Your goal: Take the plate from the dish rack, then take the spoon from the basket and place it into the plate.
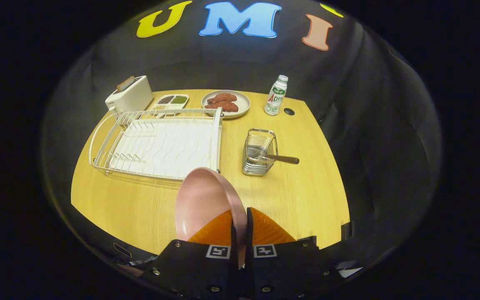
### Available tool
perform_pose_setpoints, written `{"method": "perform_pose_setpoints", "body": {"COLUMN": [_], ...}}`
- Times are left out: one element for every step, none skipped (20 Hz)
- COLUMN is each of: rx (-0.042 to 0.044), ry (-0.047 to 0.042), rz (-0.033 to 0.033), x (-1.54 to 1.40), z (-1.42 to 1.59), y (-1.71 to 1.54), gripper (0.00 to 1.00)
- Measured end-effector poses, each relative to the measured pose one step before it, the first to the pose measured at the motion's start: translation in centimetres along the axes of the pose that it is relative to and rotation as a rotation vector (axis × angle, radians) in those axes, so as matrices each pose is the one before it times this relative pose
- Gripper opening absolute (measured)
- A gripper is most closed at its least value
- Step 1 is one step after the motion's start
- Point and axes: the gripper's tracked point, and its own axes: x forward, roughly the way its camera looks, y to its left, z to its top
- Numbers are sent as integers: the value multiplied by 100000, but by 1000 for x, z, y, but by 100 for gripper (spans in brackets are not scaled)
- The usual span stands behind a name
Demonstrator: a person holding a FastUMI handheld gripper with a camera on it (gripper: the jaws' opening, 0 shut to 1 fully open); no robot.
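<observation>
Gripping the pink plate [200,200] by its rim, the gripper [240,225] has both fingers closed on the edge, one on each face, so the plate stands nearly on edge between them and rises ahead of the fingers, its hollow side turned to the left. The plate hangs above the near part of the wooden table [140,204], just in front of the near right corner of the dish rack [161,141] and clear of it.

The dish rack is white wire over a white tray, lying on the left half of the table, with no dishes showing in its slots. To the right of the rack, apart from it, stands the metal wire basket [258,152]. The spoon [279,158] rests in the basket, its bowl end down inside and its handle leaning out over the right side of the rim.

Beyond the rack, along the far side of the table, a white toaster [131,95] with a slice sticking up sits at the left. Next to it lies a small divided tray [172,101] with dark and green fillings, then a round plate of meat [226,103] touching the rack's far right corner post in the view. Further right stands a small bottle [276,96] with a white cap and green label, upright, with a dark round hole [289,111] in the tabletop beside it.
</observation>
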Motion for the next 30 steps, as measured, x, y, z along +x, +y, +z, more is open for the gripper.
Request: {"method": "perform_pose_setpoints", "body": {"rx": [28,30,265,464,395,-101,-497,-628,-566,-461,-285,-197,237,194,306,444,669,1172,2270,1468,1627,1151,1580,2266,1815,1345,1747,2639,3018,2453], "ry": [1326,872,712,549,319,468,594,498,437,348,-107,-229,33,805,719,1034,715,775,690,892,393,906,1268,974,643,-22,157,-376,-590,182], "rz": [240,485,792,857,773,775,735,820,799,733,971,1187,912,916,1437,1344,1630,2683,3025,2212,2687,1854,1771,2239,1967,2338,1975,1738,2482,1895], "x": [305,215,200,221,179,212,184,298,218,267,304,354,453,424,525,465,633,272,754,458,547,593,542,422,495,387,404,346,402,369], "z": [-601,-286,-336,-94,-191,-74,-100,-29,60,-93,15,172,-77,-113,-225,-215,-216,-163,-240,-178,-122,-104,-267,-64,-209,24,-138,15,-154,-345], "y": [-111,-59,120,64,134,224,252,196,257,391,343,397,360,258,278,228,218,309,423,126,176,-52,-137,12,-85,-190,-162,-385,-62,-232], "gripper": [6,6,6,6,6,6,6,6,6,6,6,6,6,6,6,6,6,6,6,6,6,6,6,6,6,6,6,7,8,8]}}
